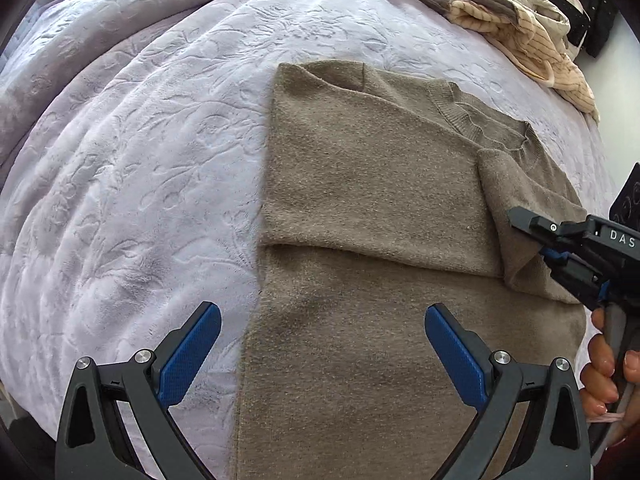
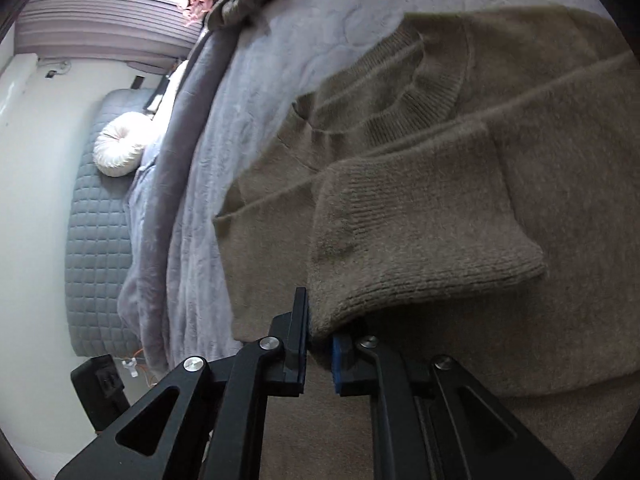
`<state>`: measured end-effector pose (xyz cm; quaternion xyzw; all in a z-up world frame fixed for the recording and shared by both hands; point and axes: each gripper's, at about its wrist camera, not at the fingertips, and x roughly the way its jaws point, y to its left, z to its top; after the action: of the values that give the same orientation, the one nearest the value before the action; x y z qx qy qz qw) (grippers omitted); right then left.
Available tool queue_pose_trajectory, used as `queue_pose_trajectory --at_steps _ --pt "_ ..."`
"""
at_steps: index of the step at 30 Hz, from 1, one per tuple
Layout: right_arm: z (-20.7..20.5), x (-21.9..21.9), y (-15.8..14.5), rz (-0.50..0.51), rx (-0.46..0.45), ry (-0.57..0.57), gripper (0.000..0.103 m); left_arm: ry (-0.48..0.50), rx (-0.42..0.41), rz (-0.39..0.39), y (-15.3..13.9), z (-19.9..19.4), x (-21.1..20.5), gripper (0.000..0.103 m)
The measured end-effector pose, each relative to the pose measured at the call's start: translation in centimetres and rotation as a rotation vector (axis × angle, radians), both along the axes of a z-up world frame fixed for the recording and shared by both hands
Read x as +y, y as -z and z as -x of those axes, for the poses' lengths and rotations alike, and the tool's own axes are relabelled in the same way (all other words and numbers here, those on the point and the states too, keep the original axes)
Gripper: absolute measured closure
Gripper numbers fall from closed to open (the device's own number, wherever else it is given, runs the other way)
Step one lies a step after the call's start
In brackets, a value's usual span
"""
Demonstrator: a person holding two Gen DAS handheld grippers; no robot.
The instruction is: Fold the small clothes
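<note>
- The brown sweater [image 1: 372, 184] lies flat on the bed, its collar [image 1: 476, 124] toward the far side and its bottom part running down toward the left tool.
- One sleeve is already folded across the chest; its straight lower edge crosses the body of the sweater from side to side.
- The other sleeve [image 2: 404, 224] is lifted at its ribbed cuff and doubled over the right side of the sweater, just below the collar.
- The right tool [image 2: 318, 344] pinches that sleeve: its two fingers are pressed close together with the knit caught between the blue pads [image 2: 335, 364].
- From the left wrist view the right tool [image 1: 536, 236] comes in from the right edge, its tip buried in the folded sleeve, with the person's hand [image 1: 604, 368] on its handle.
- The left tool [image 1: 322, 344] hovers above the lower part of the sweater with its fingers spread wide and nothing between them; one finger sits over the blanket and the other over the knit.
- A pale lilac blanket [image 1: 132, 168] with a raised flower pattern covers the bed under the sweater.
- A heap of other clothes [image 1: 520, 32], cream striped and grey, lies at the far right of the bed, well apart from the sweater.
- Beyond the bed's edge, a round white cushion [image 2: 120, 144] rests on a grey quilted mattress [image 2: 96, 248].
</note>
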<state>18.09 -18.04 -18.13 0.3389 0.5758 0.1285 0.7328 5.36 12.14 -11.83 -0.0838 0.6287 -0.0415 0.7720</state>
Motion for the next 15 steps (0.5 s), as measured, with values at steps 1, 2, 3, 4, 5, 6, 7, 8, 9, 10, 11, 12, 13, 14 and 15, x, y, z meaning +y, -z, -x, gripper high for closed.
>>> queue_pose_trajectory --at_steps 1,2,3,4,5,6,7,8,9,10,11,12,13,14,15 --pt "0.3 -0.4 0.1 -0.001 0.01 0.022 0.075 -0.003 0.0 0.004 0.1 0.1 0.2 0.001" --pt "1.3 -0.9 0.1 -0.013 0.011 0.051 0.05 -0.007 0.0 0.008 0.1 0.3 0.4 0.001" --pt "1.9 -1.8 0.0 -0.034 0.002 0.101 0.038 -0.01 0.002 0.014 0.1 0.4 0.6 0.001" --pt "3.2 -2.7 -0.6 -0.057 -0.011 0.154 0.038 -0.013 0.004 0.02 0.2 0.6 0.8 0.001" --pt "3.5 -3.5 -0.9 -0.078 -0.015 0.2 0.039 -0.016 0.005 0.025 0.2 0.7 1.0 0.001" --pt "3.3 -4.0 -1.1 -0.094 -0.012 0.246 0.045 -0.021 0.007 0.03 0.2 0.9 1.4 0.001" --pt "3.0 -4.2 -1.4 -0.106 -0.01 0.282 0.055 -0.025 0.008 0.034 0.2 1.1 1.7 0.001" --pt "2.8 -4.1 -1.7 -0.103 -0.008 0.292 0.08 -0.029 0.007 0.036 0.1 1.2 2.0 0.001" --pt "2.1 -3.8 -2.0 -0.094 -0.012 0.279 0.093 -0.034 0.005 0.036 -0.1 1.4 2.4 0.001" --pt "1.2 -2.9 -2.4 -0.082 -0.038 0.235 0.093 -0.037 0.002 0.036 -0.2 1.5 2.7 0.001" --pt "0.5 -1.4 -3.0 -0.061 -0.064 0.183 0.093 -0.039 0.0 0.034 -0.3 1.6 2.9 0.001" --pt "-0.3 0.5 -3.6 -0.013 -0.096 0.104 0.093 -0.04 -0.001 0.031 -0.4 1.6 3.3 0.001" --pt "-0.9 2.9 -4.1 0.041 -0.125 0.022 0.093 -0.041 0.0 0.03 -0.4 1.7 3.7 0.001" --pt "-0.9 4.8 -4.4 0.079 -0.143 -0.045 0.093 -0.043 0.002 0.028 -0.4 1.7 3.9 0.001" --pt "-1.2 6.9 -4.3 0.121 -0.152 -0.119 0.093 -0.049 0.005 0.025 -0.3 1.8 4.4 0.001"
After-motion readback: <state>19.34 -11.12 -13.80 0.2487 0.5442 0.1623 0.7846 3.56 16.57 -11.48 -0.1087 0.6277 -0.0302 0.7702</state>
